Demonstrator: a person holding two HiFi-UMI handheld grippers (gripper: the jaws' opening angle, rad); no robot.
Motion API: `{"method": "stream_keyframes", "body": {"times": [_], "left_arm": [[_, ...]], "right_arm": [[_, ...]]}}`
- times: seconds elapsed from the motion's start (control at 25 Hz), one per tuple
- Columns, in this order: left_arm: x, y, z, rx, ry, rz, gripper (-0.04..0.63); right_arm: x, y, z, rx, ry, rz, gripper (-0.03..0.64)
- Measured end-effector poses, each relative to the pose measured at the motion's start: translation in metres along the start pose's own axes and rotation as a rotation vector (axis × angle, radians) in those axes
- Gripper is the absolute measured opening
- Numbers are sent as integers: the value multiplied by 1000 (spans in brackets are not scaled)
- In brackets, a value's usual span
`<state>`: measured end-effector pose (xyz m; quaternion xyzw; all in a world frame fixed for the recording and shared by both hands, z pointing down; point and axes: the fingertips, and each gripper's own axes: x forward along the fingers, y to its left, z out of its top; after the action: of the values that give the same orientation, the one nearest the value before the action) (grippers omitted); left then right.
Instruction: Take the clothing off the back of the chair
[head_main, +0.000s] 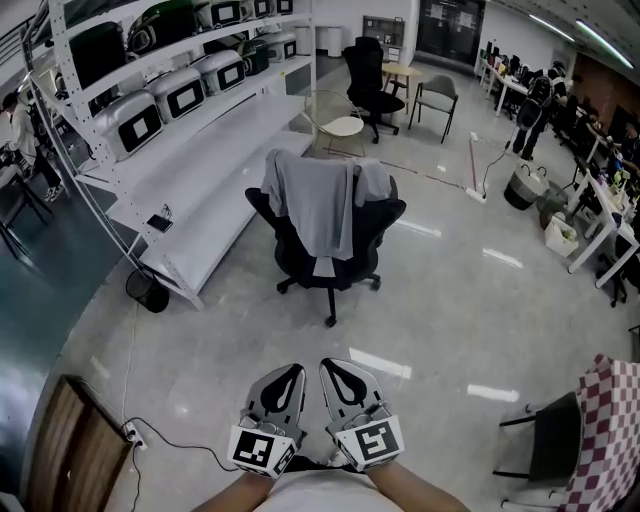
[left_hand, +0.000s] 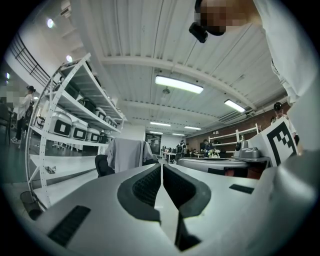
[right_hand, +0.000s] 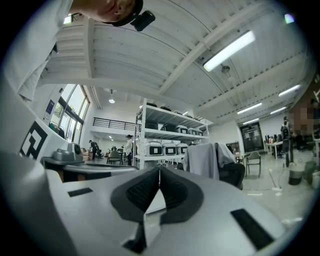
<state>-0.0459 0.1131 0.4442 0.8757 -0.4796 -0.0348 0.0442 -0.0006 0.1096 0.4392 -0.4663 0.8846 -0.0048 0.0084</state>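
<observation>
A grey garment (head_main: 318, 203) hangs over the back of a black office chair (head_main: 330, 255) in the middle of the floor, well ahead of me. The same grey garment (left_hand: 125, 154) shows small in the left gripper view and, as the garment (right_hand: 202, 159), in the right gripper view. My left gripper (head_main: 291, 374) and right gripper (head_main: 334, 368) are held side by side near my body at the bottom of the head view, far short of the chair. Both point level toward it with jaws shut and nothing between them.
A long white shelving rack (head_main: 190, 120) with boxed appliances runs along the left. A cable (head_main: 150, 435) and a wooden piece (head_main: 70, 450) lie at lower left. A chair with a checked cloth (head_main: 600, 430) stands at lower right. More chairs and desks with people are at the back.
</observation>
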Motion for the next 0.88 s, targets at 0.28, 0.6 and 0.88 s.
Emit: {"method": "stream_keyframes", "body": {"times": [0.28, 0.6, 0.88], "left_arm": [[0, 4, -6, -1, -9, 77, 20], [28, 23, -12, -16, 8, 76, 20], [81, 72, -15, -38, 16, 23, 20]], "right_arm": [[-7, -10, -7, -5, 2, 31, 17], [20, -33, -11, -3, 18, 25, 18], [82, -53, -21, -6, 59, -4, 18]]}}
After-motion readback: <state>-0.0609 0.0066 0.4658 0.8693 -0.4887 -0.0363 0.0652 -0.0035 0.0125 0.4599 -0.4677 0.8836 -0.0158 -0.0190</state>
